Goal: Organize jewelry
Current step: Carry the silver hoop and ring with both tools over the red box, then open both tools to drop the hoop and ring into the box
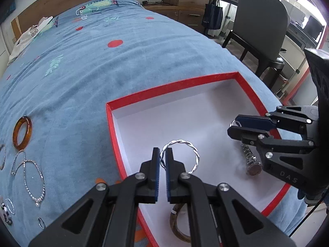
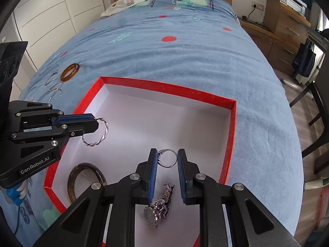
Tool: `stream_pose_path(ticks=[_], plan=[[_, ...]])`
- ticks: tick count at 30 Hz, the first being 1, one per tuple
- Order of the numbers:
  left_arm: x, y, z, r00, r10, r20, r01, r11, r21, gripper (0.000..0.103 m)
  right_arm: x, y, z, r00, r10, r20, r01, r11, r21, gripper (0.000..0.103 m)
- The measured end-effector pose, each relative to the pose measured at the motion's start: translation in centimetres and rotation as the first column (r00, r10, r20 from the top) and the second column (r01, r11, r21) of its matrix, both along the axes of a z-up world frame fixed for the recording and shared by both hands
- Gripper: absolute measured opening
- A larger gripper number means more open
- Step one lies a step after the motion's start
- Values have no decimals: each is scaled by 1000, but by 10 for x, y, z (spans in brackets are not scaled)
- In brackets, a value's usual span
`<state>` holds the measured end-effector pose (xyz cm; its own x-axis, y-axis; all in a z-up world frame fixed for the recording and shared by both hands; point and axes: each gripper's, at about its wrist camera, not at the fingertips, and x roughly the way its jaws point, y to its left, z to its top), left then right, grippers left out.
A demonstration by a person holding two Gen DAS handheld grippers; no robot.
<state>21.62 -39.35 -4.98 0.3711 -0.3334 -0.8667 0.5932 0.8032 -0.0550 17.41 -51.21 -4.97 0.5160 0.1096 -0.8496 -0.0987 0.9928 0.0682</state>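
We hold both claws over the shallow red-rimmed cardboard box with a white floor (image 1: 131,106), which sits on the blue printed bedspread (image 1: 82,65). Our left claw (image 1: 162,158) is clenched on a twisted silver wire bangle (image 1: 193,154), pinching its left side so that the loop stands clear of the box floor. In the right wrist view the same bangle (image 2: 102,131) hangs from that claw's tips (image 2: 95,123) above the left part of the box.

Our right claw (image 2: 167,160) has its jaws narrowly apart with a thin silver ring with a small setting (image 2: 168,158) spanning the gap between them; it touches the left pad, and we take it as grasped. In the left wrist view the ring peeks out at that claw's tips (image 1: 233,126).

Inside the box, a silver metal-link wristwatch (image 2: 158,207) lies bunched on the white floor just under the right claw, and a mottled brown bangle (image 2: 80,181) rests near the box's near-left corner.

Well apart on the bedspread to the left lie an amber translucent bangle (image 1: 22,132), a beaded silver necklace with a pendant (image 1: 34,182) and a small silver ring (image 1: 41,223).
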Motion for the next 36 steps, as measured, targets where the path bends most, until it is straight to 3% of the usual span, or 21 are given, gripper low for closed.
stream_pose_path(ticks=[10, 24, 27, 29, 36], plan=[[5, -5, -18, 999, 13, -39, -12, 1000, 17, 5, 10, 5, -14, 994, 97, -51, -101, 991, -85, 20], [8, -2, -18, 999, 25, -38, -24, 1000, 16, 8, 8, 9, -11, 992, 111, -65, -119, 984, -133, 22], [5, 0, -13, 999, 12, -45, -12, 1000, 4, 15, 2, 6, -2, 995, 93, -42, -98, 987, -124, 24], [1, 1, -5, 999, 12, -38, -12, 1000, -11, 29, -5, 5, 8, 996, 82, -22, -84, 990, -116, 26], [-18, 10, 36, 1000, -1, 7, 2, 999, -54, 33, -34, 7, 49, 998, 36, 46, -31, 994, -100, 32]])
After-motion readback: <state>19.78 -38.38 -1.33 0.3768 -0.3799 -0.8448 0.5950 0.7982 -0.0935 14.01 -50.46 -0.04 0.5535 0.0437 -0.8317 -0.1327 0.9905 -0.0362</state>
